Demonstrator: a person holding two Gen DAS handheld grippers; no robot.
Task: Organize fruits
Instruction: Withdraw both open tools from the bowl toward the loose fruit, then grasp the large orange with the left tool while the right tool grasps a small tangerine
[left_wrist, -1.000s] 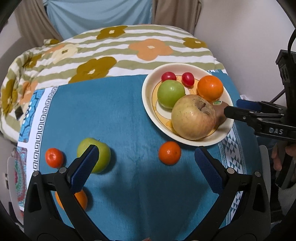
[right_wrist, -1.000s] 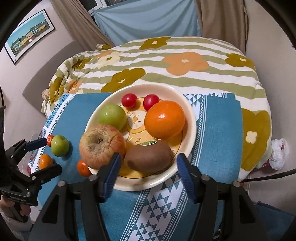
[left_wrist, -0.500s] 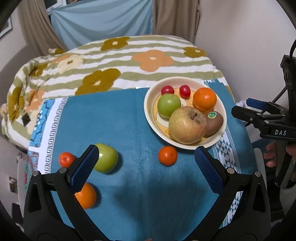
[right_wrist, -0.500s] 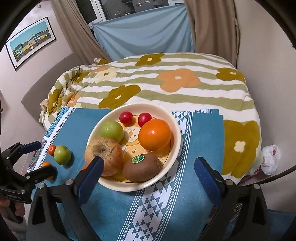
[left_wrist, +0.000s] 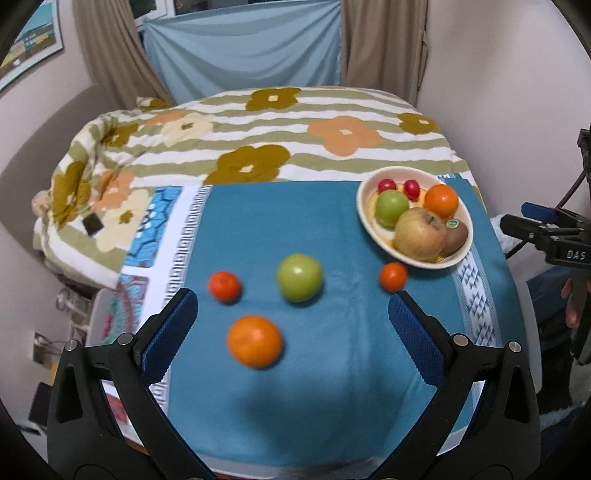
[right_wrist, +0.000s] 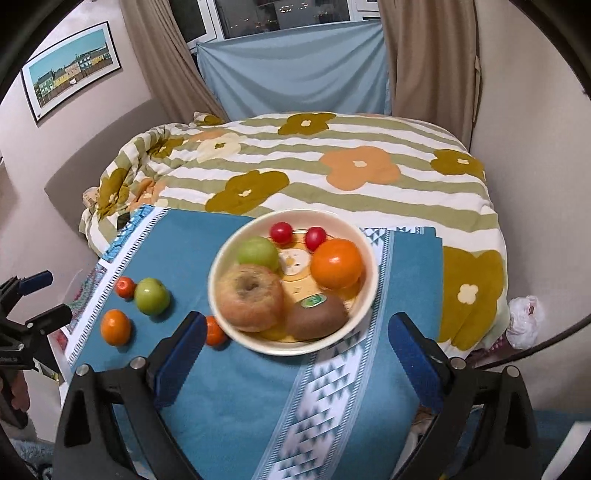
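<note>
A cream plate (right_wrist: 364, 266) on the teal cloth holds a big apple (right_wrist: 249, 297), a kiwi (right_wrist: 316, 315), an orange (right_wrist: 336, 263), a green apple (right_wrist: 258, 252) and two red cherry tomatoes (right_wrist: 282, 232). Loose on the cloth lie a green apple (left_wrist: 299, 277), an orange (left_wrist: 255, 340), a small tangerine (left_wrist: 224, 286) and another tangerine (left_wrist: 393, 276) beside the plate. My left gripper (left_wrist: 291, 339) hangs open above the loose fruit, holding nothing. My right gripper (right_wrist: 299, 360) is open and empty, raised in front of the plate; it also shows as the right gripper (left_wrist: 546, 236) at the right edge.
The teal cloth (left_wrist: 332, 387) covers a small table set against a bed with a flowered striped blanket (left_wrist: 258, 147). Curtains and a blue sheet hang behind. A white plastic bag (right_wrist: 524, 321) lies low at the right. A person's hand (left_wrist: 570, 302) holds the right gripper.
The right gripper's jaws spread wide, let go of the kiwi on the plate, and rose back. The left gripper lifted and swung left, so the loose fruit now sits ahead of it.
</note>
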